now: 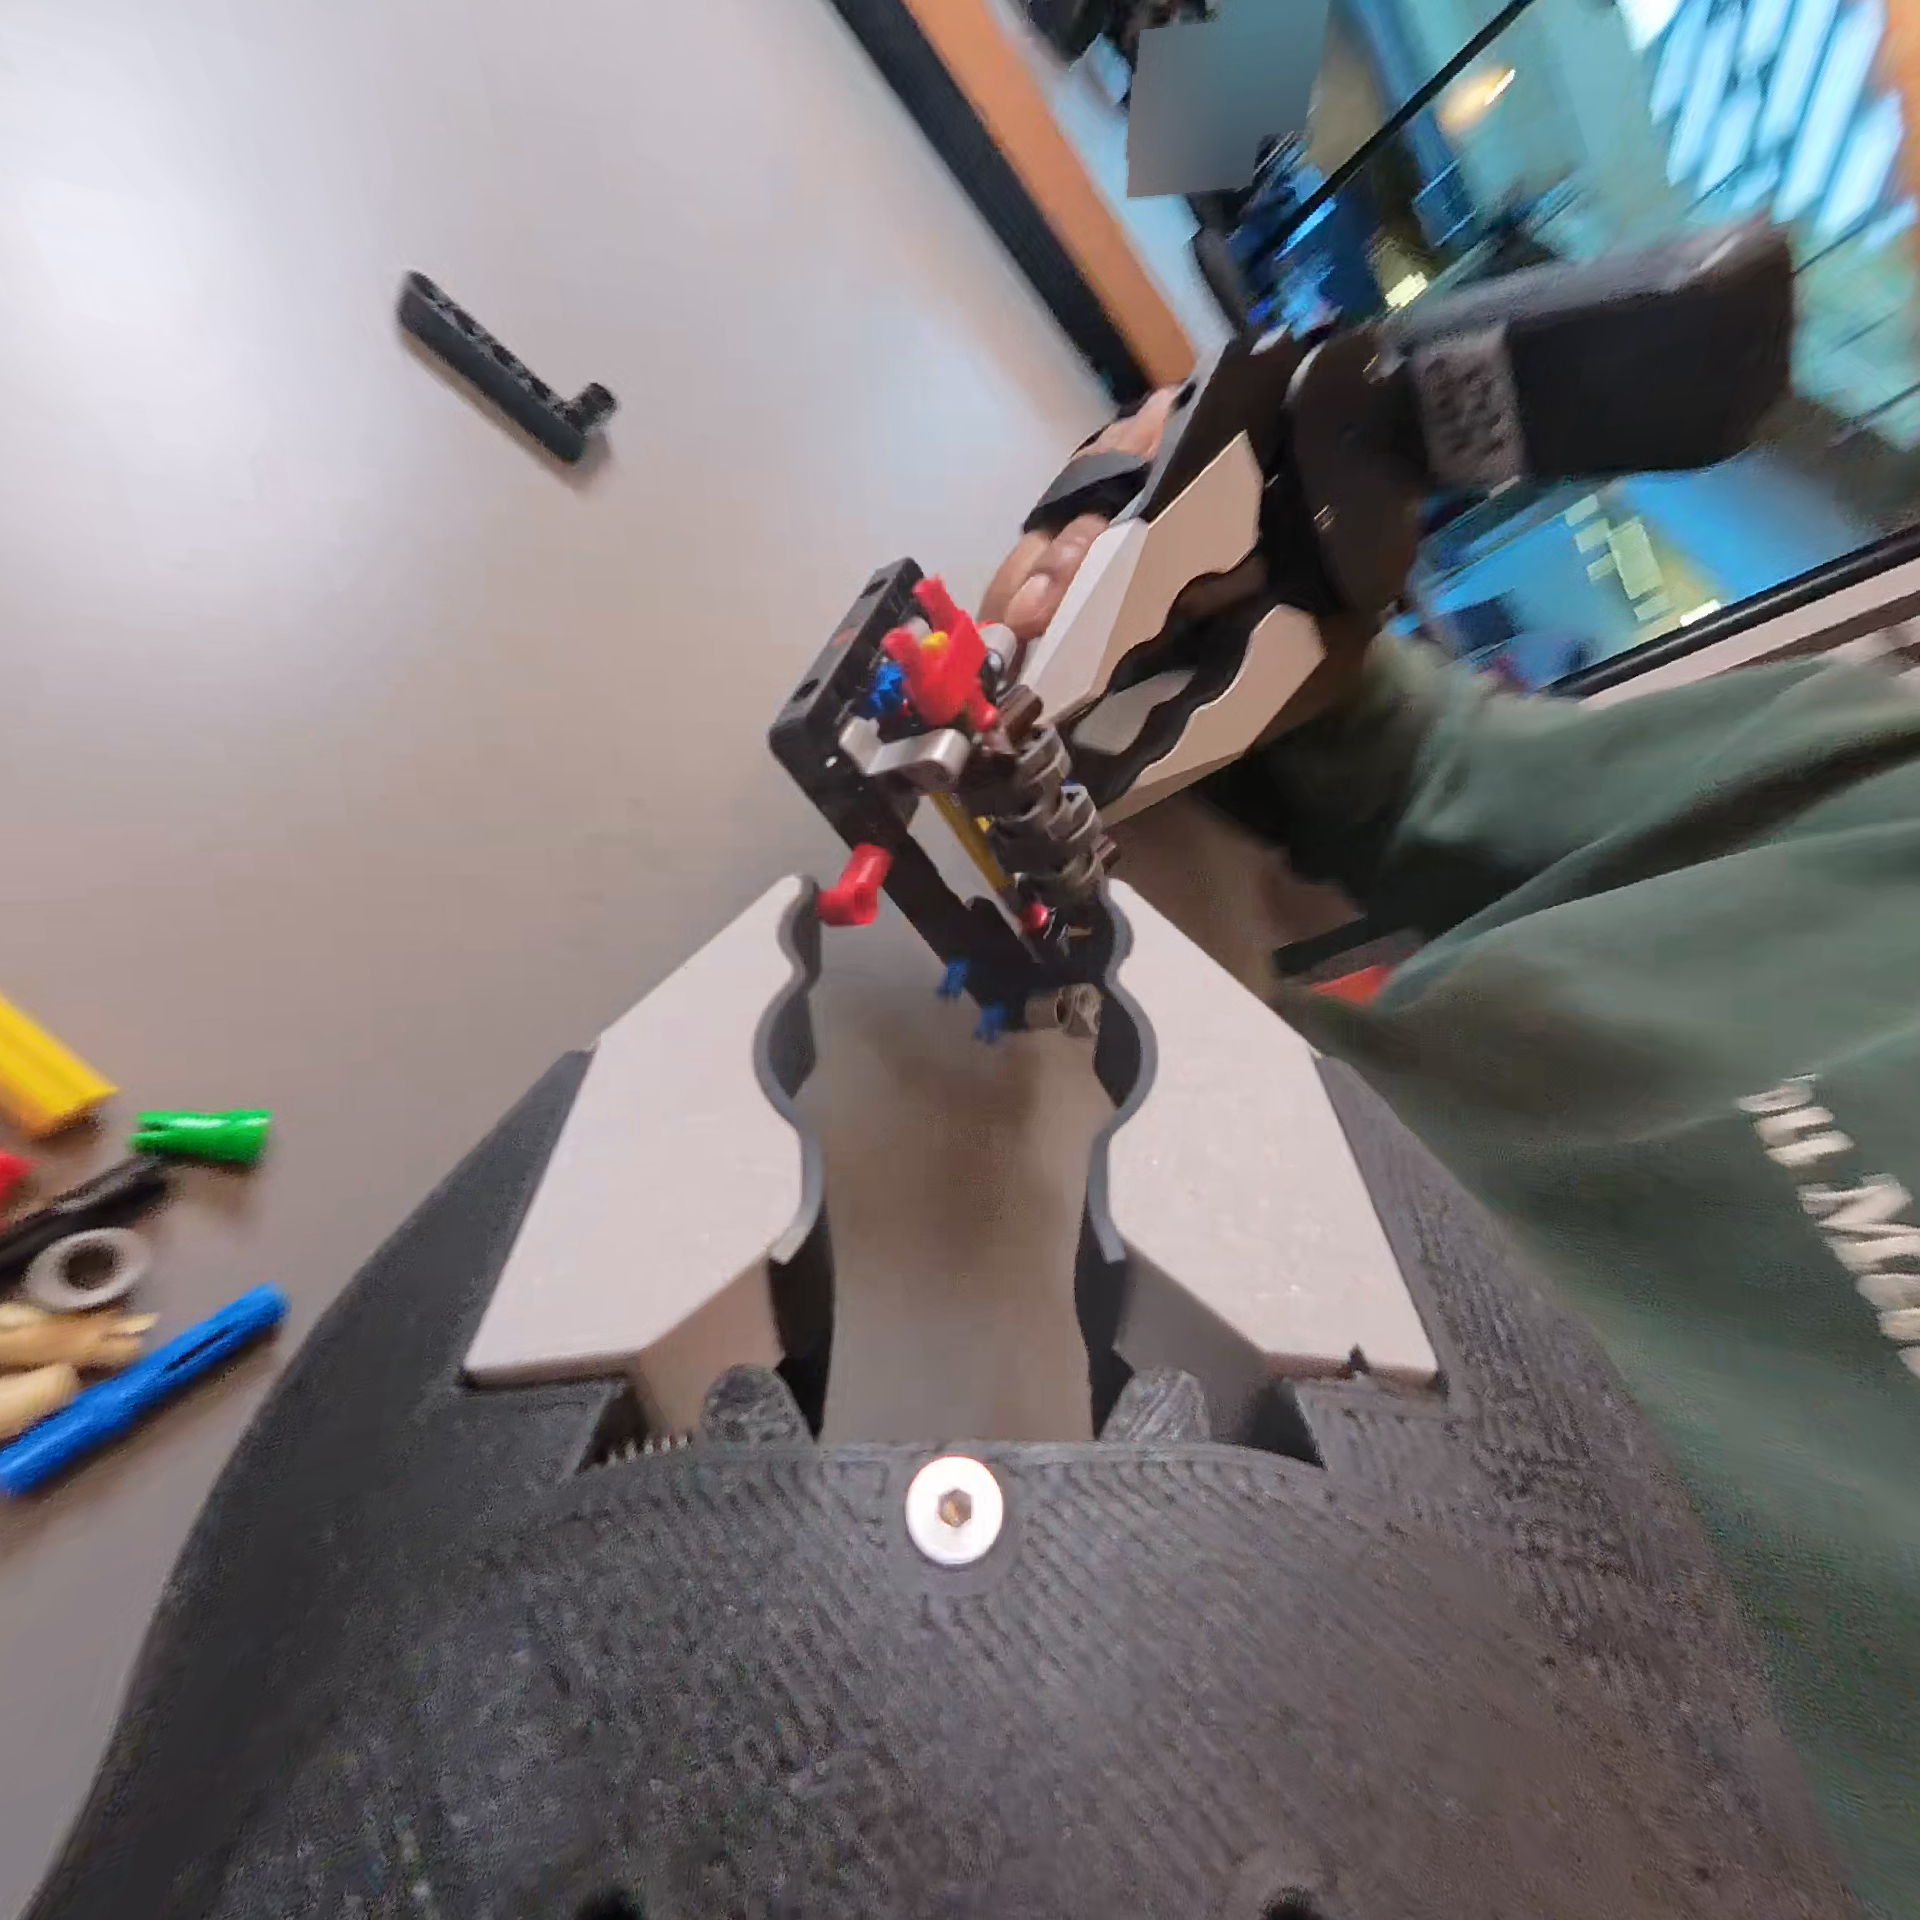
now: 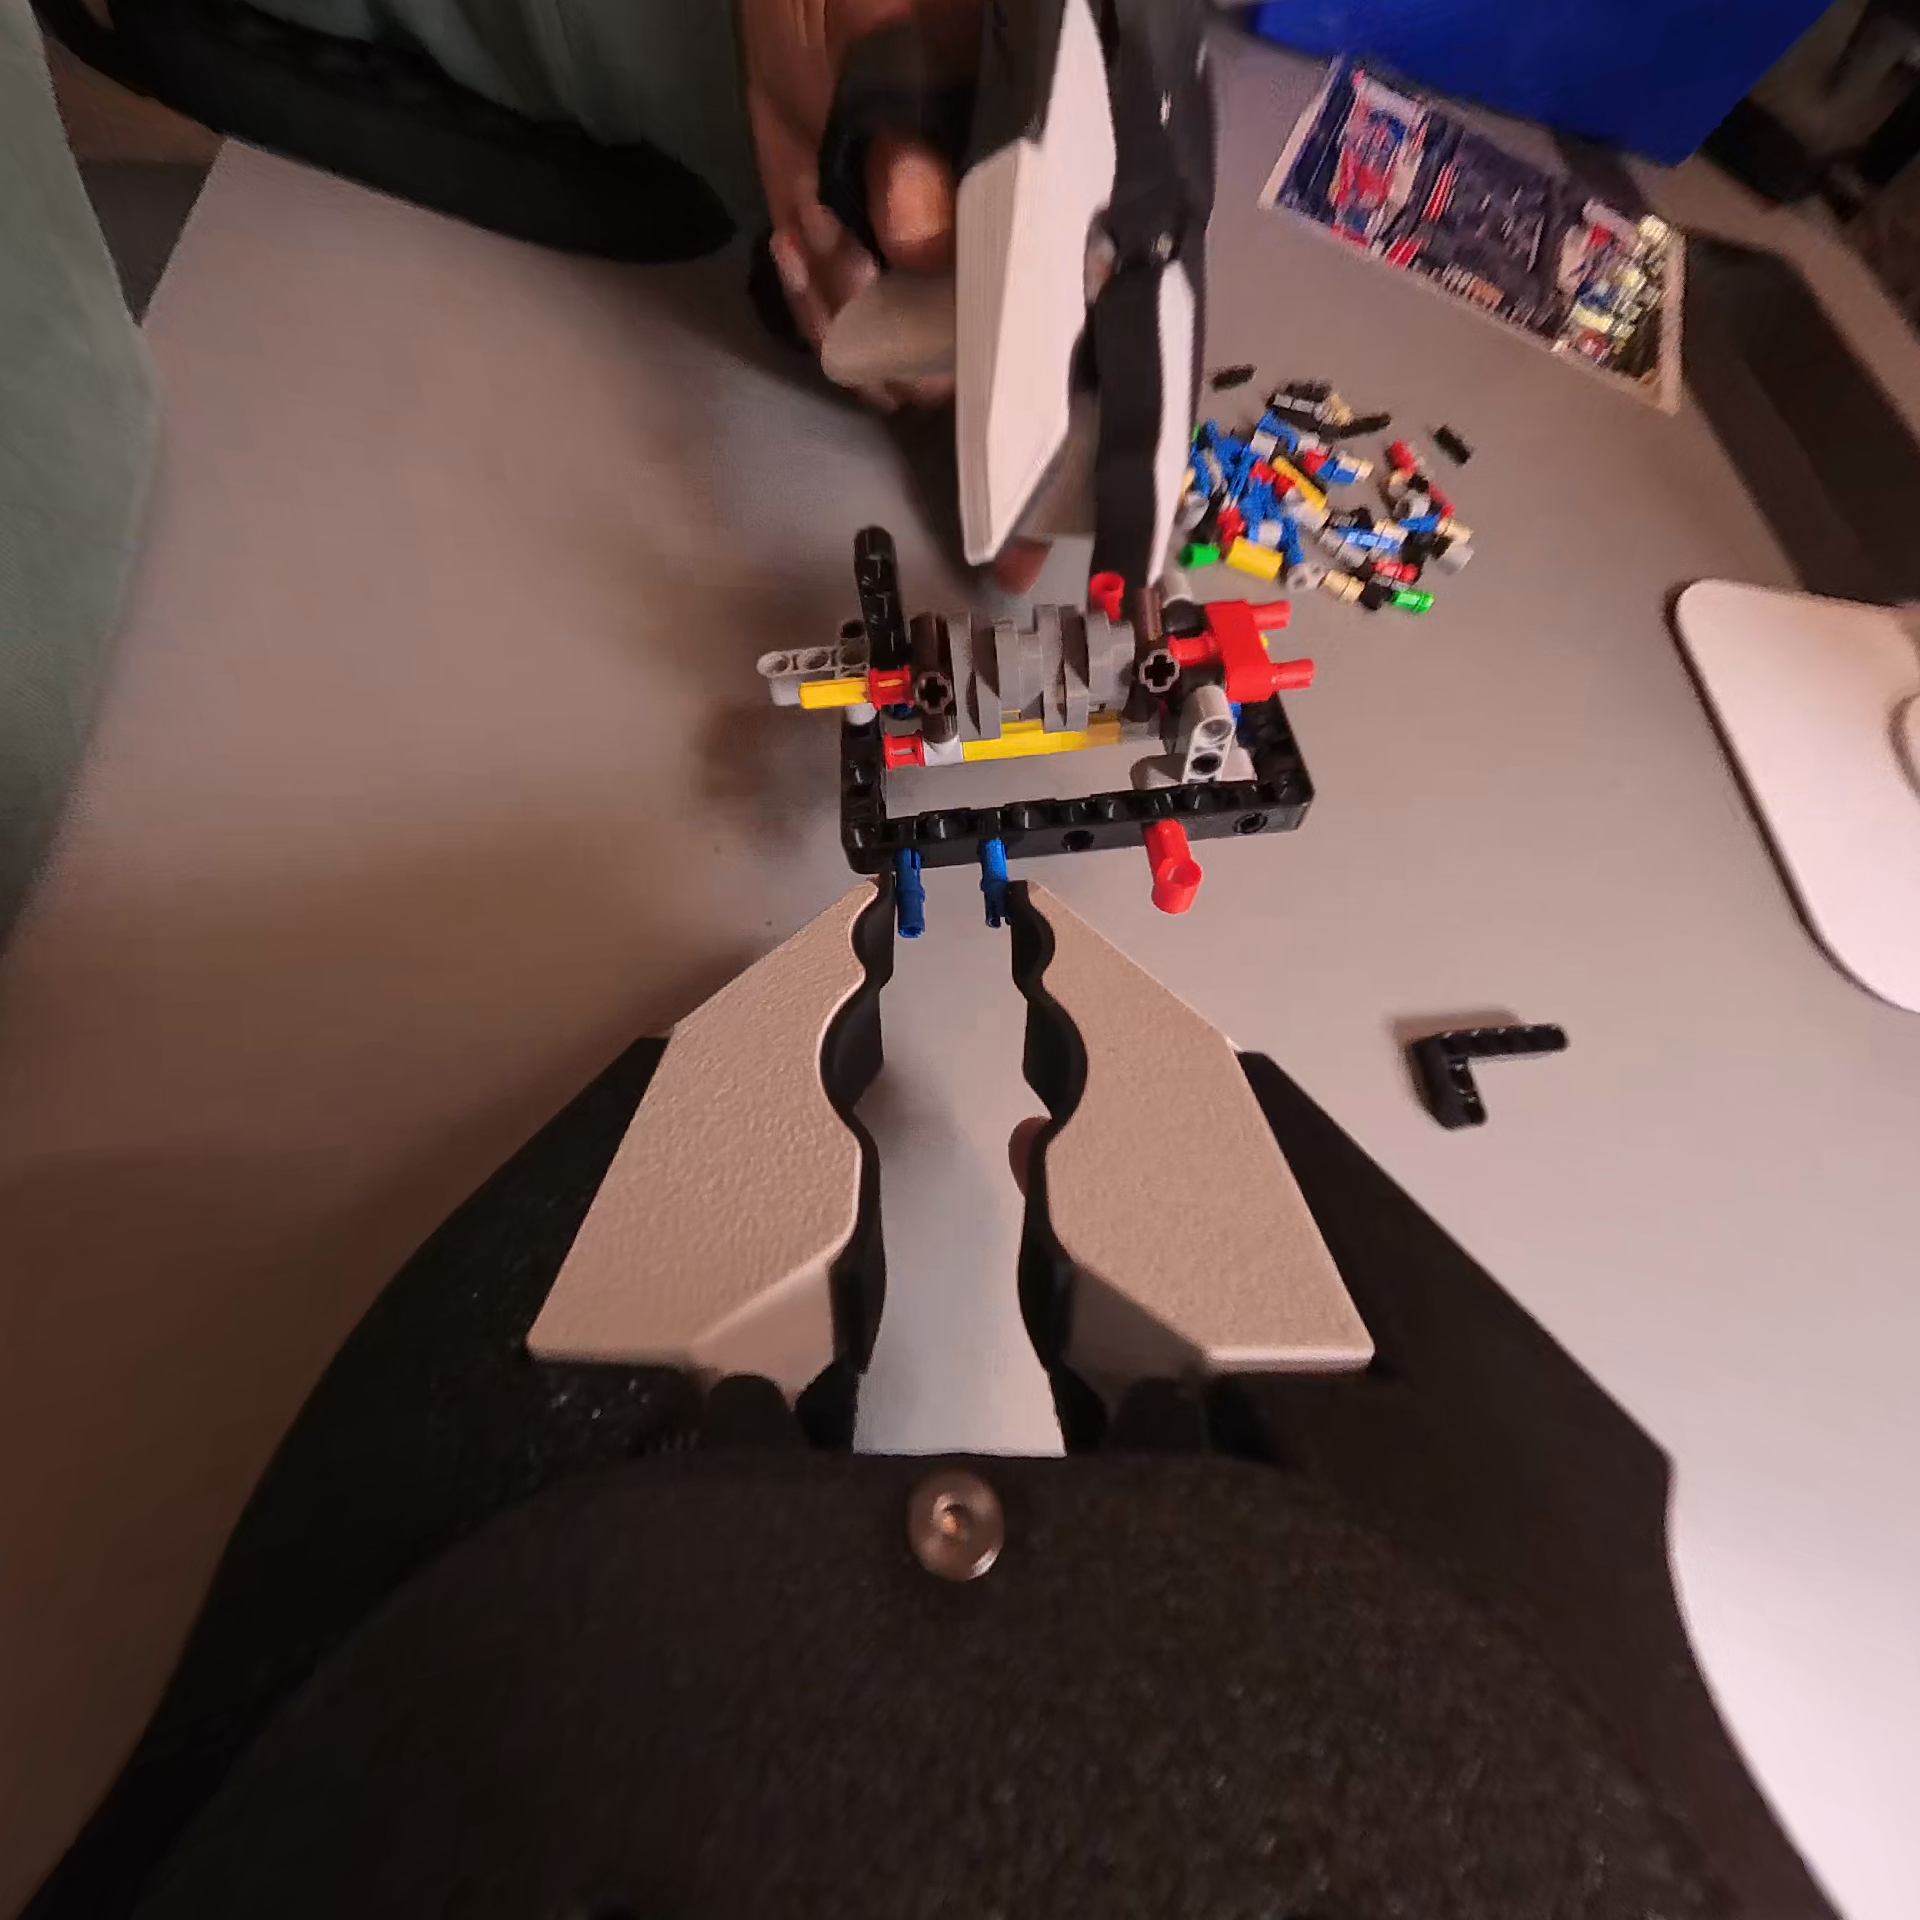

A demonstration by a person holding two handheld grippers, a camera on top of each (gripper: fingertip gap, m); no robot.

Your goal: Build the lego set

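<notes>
The lego assembly [image 1: 904, 831] is a black frame carrying grey gears, a yellow bar, red connectors and blue pins. It hangs tilted above the grey table [image 1: 364, 727]. My left gripper [image 1: 961, 914] is open, and the assembly's lower end sits between its tips, against the right finger. In the right wrist view the assembly [image 2: 1039, 675] lies just past my right gripper [image 2: 954, 899]. The right gripper's fingers stand narrowly apart, with two blue pins [image 2: 992, 883] between the tips. The left gripper [image 2: 1081, 556] comes down behind the gears. The right gripper [image 1: 1049, 707] meets the assembly's far side.
A black L-shaped beam [image 1: 499, 364] lies alone on the table, also seen in the right wrist view [image 2: 1475, 1070]. A pile of loose pieces [image 2: 1320, 509] lies beyond the assembly. A booklet [image 2: 1475, 218] lies at the far right. A white object [image 2: 1808, 769] sits at the right edge. A green sleeve [image 1: 1610, 935] crosses the right. There is about 6 cm between the tips of the two grippers.
</notes>
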